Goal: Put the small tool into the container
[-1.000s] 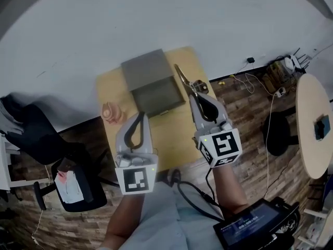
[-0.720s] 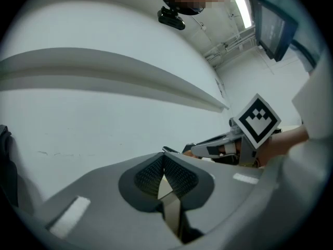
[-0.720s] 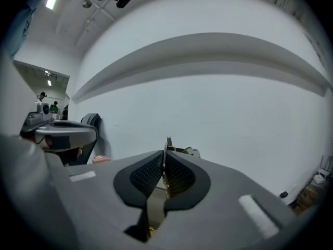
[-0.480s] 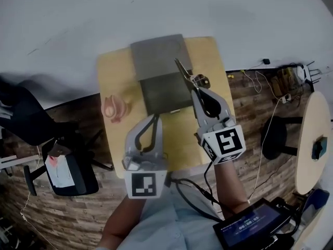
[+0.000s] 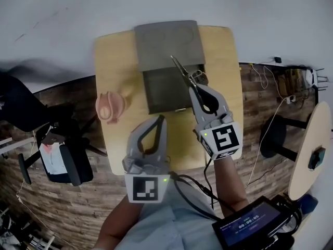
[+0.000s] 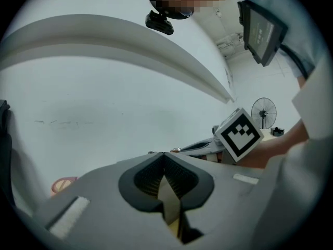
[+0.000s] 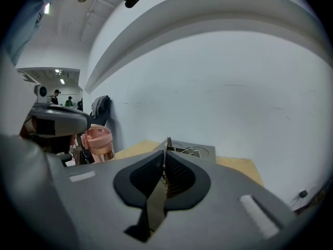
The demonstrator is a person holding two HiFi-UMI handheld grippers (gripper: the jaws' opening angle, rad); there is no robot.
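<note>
Wall: white wall [image 5: 156,4] ran behind the far edge of the table.
Floor: brick-pattern floor [image 5: 78,207] lay around the table. Cables trailed on it at the right.
Table: light wood table [image 5: 117,61], with 1 short end against the wall.
Round table: second pale round table [image 5: 312,150] at the far right, well apart from the work area.
Chair: black chair [image 5: 57,160] on the floor left of the table.
Container: gray container [image 5: 161,95] sat on the far middle of the table, tray open and facing up.
Lid: gray lid [image 5: 167,43] was swung back on the wall side, with round recesses on its face.
Left tool: left tool [image 5: 160,120] was held over the near part of the table, short of the container. It was clenched with its pads meeting at the tips and nothing between them.
Right tool: right tool [image 5: 196,85] was held at the container's right edge. It was clamped on the metal implement.
Pink cup: pink cup [image 5: 110,107] stood at the table's left edge, left of the container and apart from it.
Metal implement: thin pointed metal implement [image 5: 181,69] stuck out past the right tool's tips. It was over the open tray and not resting in it, with its point toward the lid. I couldn't tell its height above the tray.
</note>
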